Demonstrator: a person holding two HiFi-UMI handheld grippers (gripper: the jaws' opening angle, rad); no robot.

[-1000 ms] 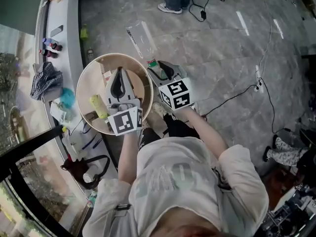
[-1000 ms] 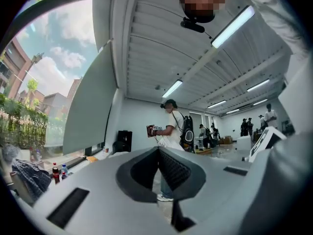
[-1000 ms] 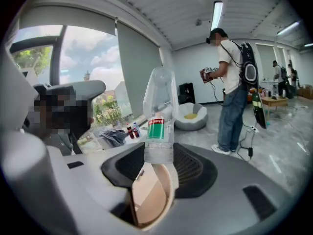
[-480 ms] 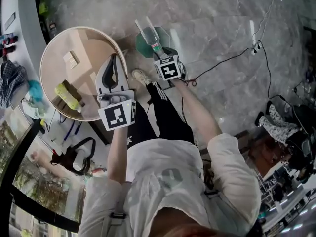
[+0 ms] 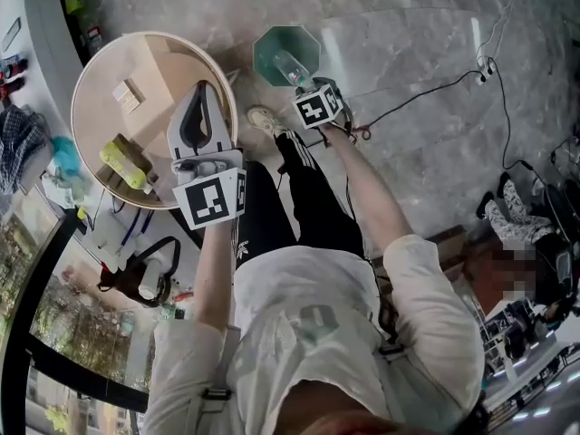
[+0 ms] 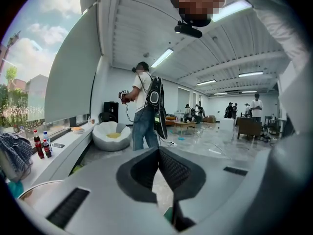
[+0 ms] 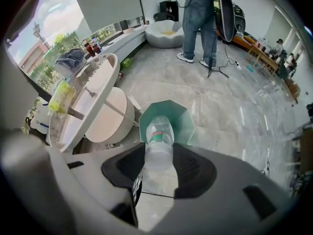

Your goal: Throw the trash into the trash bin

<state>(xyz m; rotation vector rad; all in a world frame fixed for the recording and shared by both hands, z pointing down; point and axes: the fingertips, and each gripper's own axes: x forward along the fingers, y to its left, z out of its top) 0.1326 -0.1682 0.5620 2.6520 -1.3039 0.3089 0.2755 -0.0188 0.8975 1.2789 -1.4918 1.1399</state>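
My right gripper point(image 5: 304, 87) points steeply down, shut on a clear plastic bottle point(image 5: 291, 68) with a green label. The bottle's far end hangs over the mouth of the green octagonal trash bin point(image 5: 283, 45) on the floor. In the right gripper view the bottle point(image 7: 158, 143) sits between the pads point(image 7: 191, 166), with the bin point(image 7: 182, 120) right behind it. Off to the left, my left gripper point(image 5: 201, 93) hovers over the rim of the round table point(image 5: 88, 93). Its jaws meet at the tip with nothing between them point(image 6: 157, 149).
On the round table lie a yellow-green object point(image 5: 125, 159) and a small box point(image 5: 126, 94). My shoe point(image 5: 263, 120) is beside the bin. Cables point(image 5: 435, 87) run across the stone floor. A person with a backpack point(image 6: 145, 109) stands near a white beanbag point(image 6: 112, 135).
My right gripper has swung down with the bottle, from table height to just above the green bin. The left gripper has sunk a little beside the table.
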